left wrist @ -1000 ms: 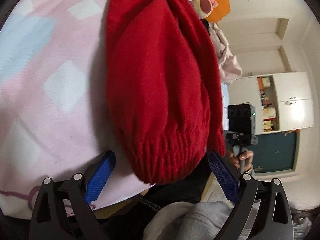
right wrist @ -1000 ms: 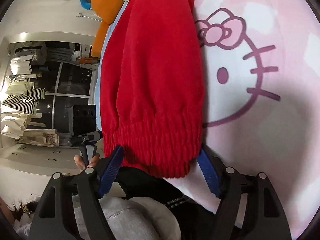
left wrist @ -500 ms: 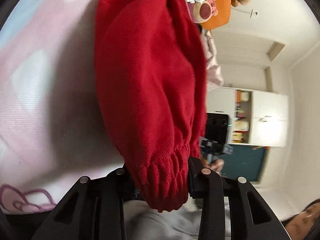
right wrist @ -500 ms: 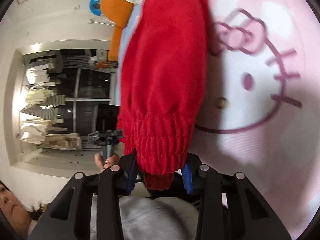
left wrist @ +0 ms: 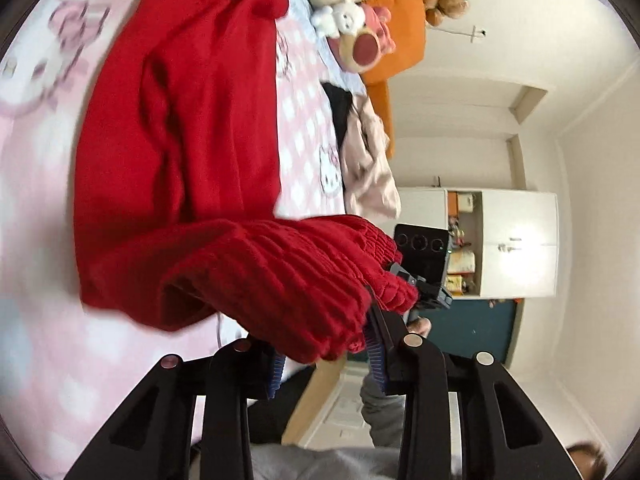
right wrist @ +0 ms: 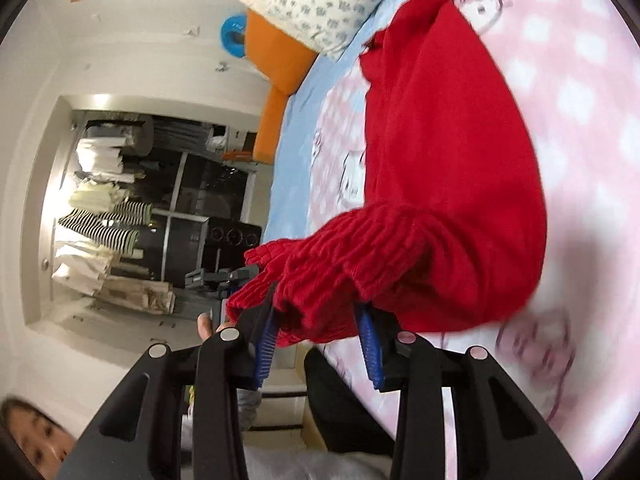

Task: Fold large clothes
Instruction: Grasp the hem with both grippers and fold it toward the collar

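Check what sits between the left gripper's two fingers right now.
The red garment's ribbed hem, bunched between the left gripper's blue pads, seen in the left wrist view.

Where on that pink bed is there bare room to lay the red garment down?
Pink cat-print bedspread lies bare beside the red knitted garment. The head end is crowded: floral pillow, plush toys, beige clothing.

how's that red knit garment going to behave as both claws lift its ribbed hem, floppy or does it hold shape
Probably floppy: the red knit garment sags and creases between the lifted ribbed hem and the pink bedsheet. The thick knit likely resists slipping, since it bunches between the left claw and right claw. It looks fairly heavy for cloth, so its far end may drag.
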